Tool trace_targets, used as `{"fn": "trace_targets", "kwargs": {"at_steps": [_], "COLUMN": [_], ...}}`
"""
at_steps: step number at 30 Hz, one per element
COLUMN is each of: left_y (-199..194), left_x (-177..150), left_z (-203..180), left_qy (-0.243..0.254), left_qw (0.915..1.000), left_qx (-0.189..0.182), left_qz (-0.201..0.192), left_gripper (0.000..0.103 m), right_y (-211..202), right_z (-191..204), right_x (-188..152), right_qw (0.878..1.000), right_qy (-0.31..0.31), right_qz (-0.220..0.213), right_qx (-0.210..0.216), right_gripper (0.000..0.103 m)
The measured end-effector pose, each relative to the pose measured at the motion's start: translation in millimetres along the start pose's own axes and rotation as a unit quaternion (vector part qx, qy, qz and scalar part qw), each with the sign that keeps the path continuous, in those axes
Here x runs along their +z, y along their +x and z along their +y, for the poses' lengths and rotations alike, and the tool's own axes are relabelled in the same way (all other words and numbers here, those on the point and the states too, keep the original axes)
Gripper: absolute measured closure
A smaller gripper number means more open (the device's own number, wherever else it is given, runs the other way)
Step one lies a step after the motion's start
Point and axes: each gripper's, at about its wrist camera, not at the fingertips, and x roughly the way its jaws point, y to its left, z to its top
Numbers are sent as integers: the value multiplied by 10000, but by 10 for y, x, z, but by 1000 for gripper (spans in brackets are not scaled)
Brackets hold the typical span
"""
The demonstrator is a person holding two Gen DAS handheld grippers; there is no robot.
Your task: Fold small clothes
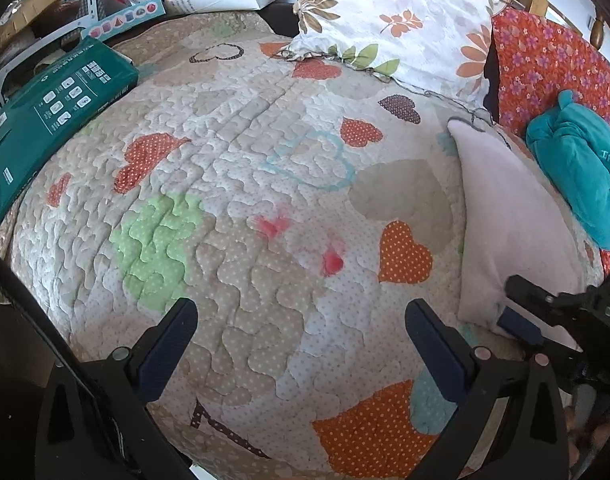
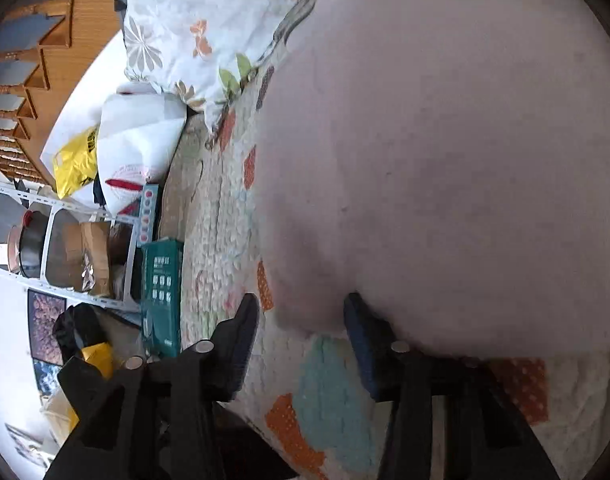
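Observation:
A pale pink garment [image 1: 505, 216] lies flat on the heart-patterned quilt [image 1: 245, 184] at the right side of the bed. It fills most of the right wrist view [image 2: 445, 160]. My right gripper [image 2: 301, 304] is open, its jaws wide apart at the garment's lower left corner, close above the quilt [image 2: 217, 216]. It shows at the right edge of the left wrist view [image 1: 517, 300]. My left gripper [image 1: 301, 312] is open and empty above the bare middle of the quilt. A folded teal garment [image 1: 581, 172] lies beyond the pink one.
A green box [image 1: 53, 116] sits at the quilt's left edge. A floral pillow [image 1: 393, 20] and an orange flowered cushion [image 1: 553, 64] lie at the head. White bags [image 2: 141, 148] and a metal shelf [image 2: 57, 240] stand beside the bed.

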Motion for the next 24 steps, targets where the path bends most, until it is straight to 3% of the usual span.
{"fn": "trace_targets", "kwargs": {"at_steps": [2,4,6,7,9,12,14,18,24], "left_y": [-19,-28,-37,-42,-63,-113,-162,-228,-293], "left_x": [2,-5,-25,-33,-53,-74,-97,-173,-304], "left_z": [-8,-30,-64,-80,-138,-228,-304,-460,-647], "left_qy": [15,55,135,174,311,437,560,883,1131], "left_qw": [10000,9999,9998,9997,9993,9986,9976,9946,9916], "left_qx": [19,28,32,42,64,-39,-99,-105,-267], "left_qz": [-61,-93,-122,-139,-201,-285,-399,-534,-569], "left_gripper": [0,0,0,0,0,0,0,0,0], "right_y": [-104,-208,-157,-93,82,27,-131,-471,-865], "right_z": [156,333,352,314,184,205,309,470,368], "right_x": [-16,-25,3,12,2,-29,-65,-245,-579], "right_qw": [9991,9958,9960,9971,9987,9983,9938,9634,9195], "right_qy": [-305,-745,-714,-633,-464,-488,-829,-1560,-2155], "right_qz": [-209,-524,-451,-350,-80,-194,-436,-953,-1194], "right_qx": [-189,-29,302,254,-207,-245,-599,-1960,-3062], "right_gripper": [52,52,46,38,41,41,41,41,33]}}
